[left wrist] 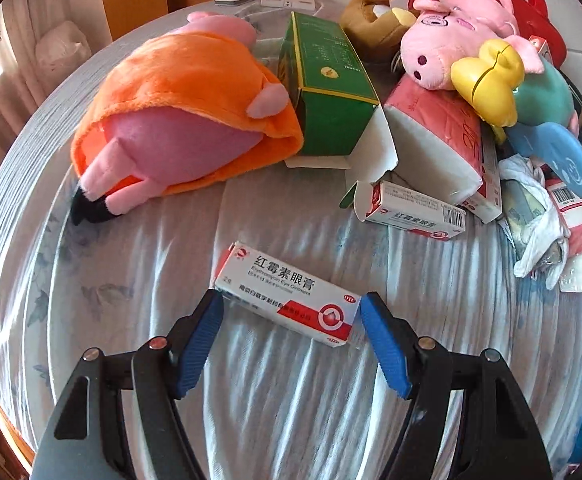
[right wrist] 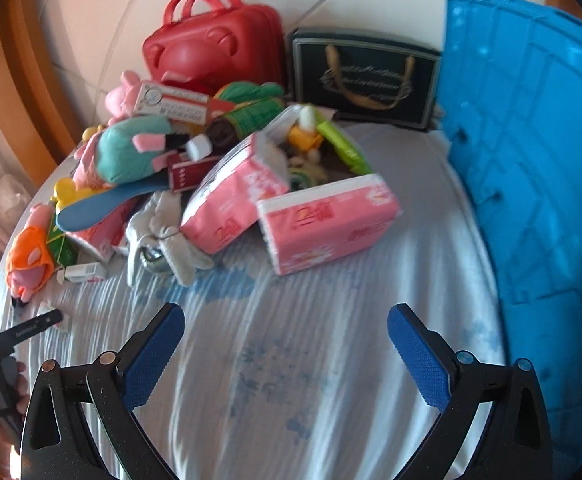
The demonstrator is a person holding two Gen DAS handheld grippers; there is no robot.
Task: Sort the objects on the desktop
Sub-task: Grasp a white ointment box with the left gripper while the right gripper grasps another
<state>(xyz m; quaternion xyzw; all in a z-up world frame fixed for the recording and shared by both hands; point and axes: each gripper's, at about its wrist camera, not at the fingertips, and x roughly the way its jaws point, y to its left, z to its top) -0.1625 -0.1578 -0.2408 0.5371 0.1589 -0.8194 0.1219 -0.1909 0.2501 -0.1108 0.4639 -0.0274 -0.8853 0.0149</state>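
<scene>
Left gripper (left wrist: pixel 291 308) spread over a white-and-red ointment box (left wrist: pixel 287 294) lying flat on the striped cloth (left wrist: pixel 291 400), pads beside its ends, not pressing. Only in the right wrist view: two pink tissue packs (right wrist: pixel 327 220), black gift bag (right wrist: pixel 365 78), blue crate (right wrist: pixel 531 160). Right gripper (right wrist: pixel 285 322) spread, holding nothing.

Ointment box (left wrist: pixel 287 298) white-red; plush pig (left wrist: pixel 179 120) pink, orange dress; crate (right wrist: pixel 531 152) blue; bedsheet (left wrist: pixel 291 380) pale blue floral.
</scene>
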